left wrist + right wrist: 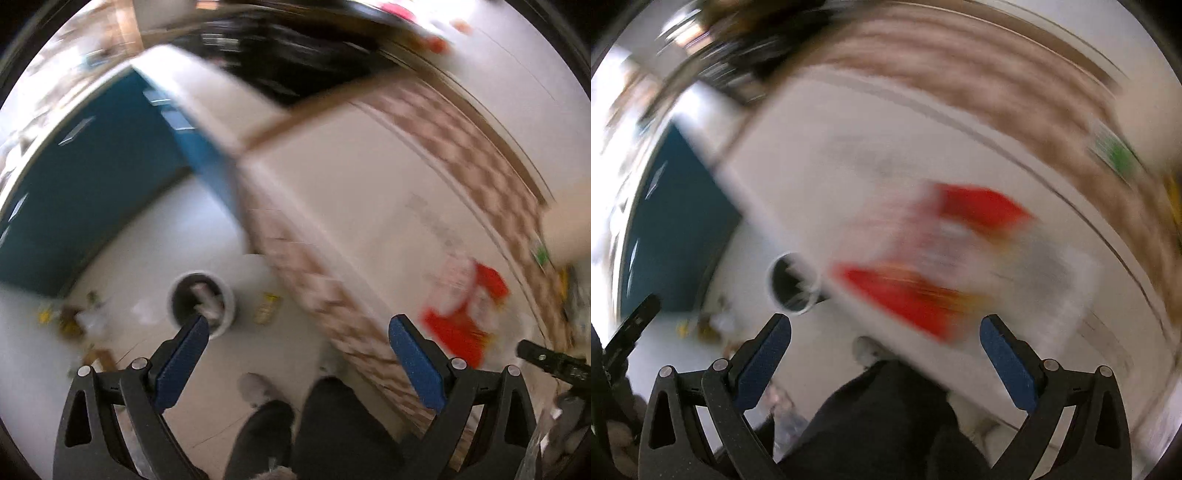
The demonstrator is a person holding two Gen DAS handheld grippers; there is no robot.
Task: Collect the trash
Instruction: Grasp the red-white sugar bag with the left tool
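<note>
A red and white snack wrapper [463,310] lies near the edge of a white table with a checked border [369,206]; the right wrist view shows the wrapper [923,254] badly blurred. A white bin [201,301] with trash inside stands on the floor below, and the bin [792,282] also shows in the right wrist view. My left gripper [297,330] hangs open and holds nothing, over the table edge, left of the wrapper. My right gripper [884,332] is open too, just short of the wrapper. Small scraps [70,321] and a yellow wrapper [266,308] lie on the floor.
Blue cabinets [92,192] line the far side of the pale floor. A person's dark trouser legs [314,424] and a grey shoe [255,387] stand by the table. More packaging [569,291] sits at the table's right end. Both views are motion-blurred.
</note>
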